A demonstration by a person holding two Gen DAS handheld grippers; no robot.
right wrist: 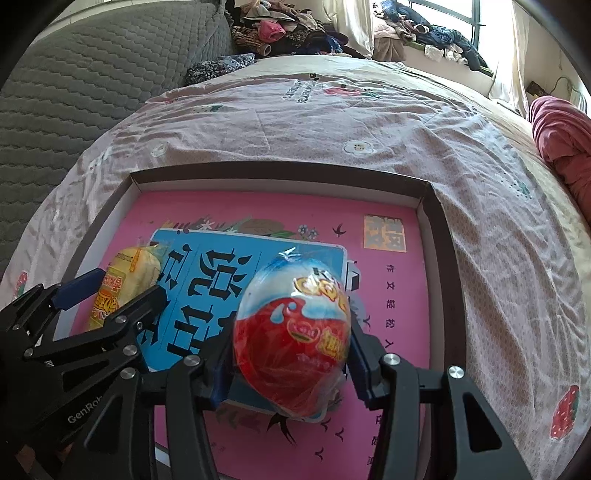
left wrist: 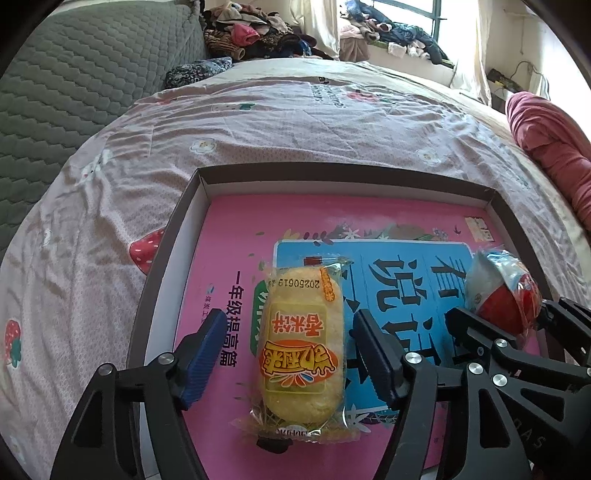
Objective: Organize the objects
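A shallow cardboard box (left wrist: 332,173) lies on the bed with a pink and blue book (left wrist: 229,236) flat inside it. On the book rests a yellow wrapped rice cracker (left wrist: 301,347). My left gripper (left wrist: 288,325) stands open around it, its blue pads clear of the wrapper on both sides. To the right, my right gripper (right wrist: 291,354) is shut on a red, white and blue wrapped egg (right wrist: 295,332), held just above the book. The right wrist view also shows the cracker (right wrist: 129,269) between the left fingers (right wrist: 85,284). The left wrist view also catches the egg (left wrist: 495,291).
The box sits on a pale pink sheet (left wrist: 258,122) printed with strawberries and flowers. A grey quilted cover (left wrist: 74,74) rises at the left. A heap of clothes (left wrist: 251,33) lies at the far end. A red blanket (left wrist: 546,144) lies at the right edge.
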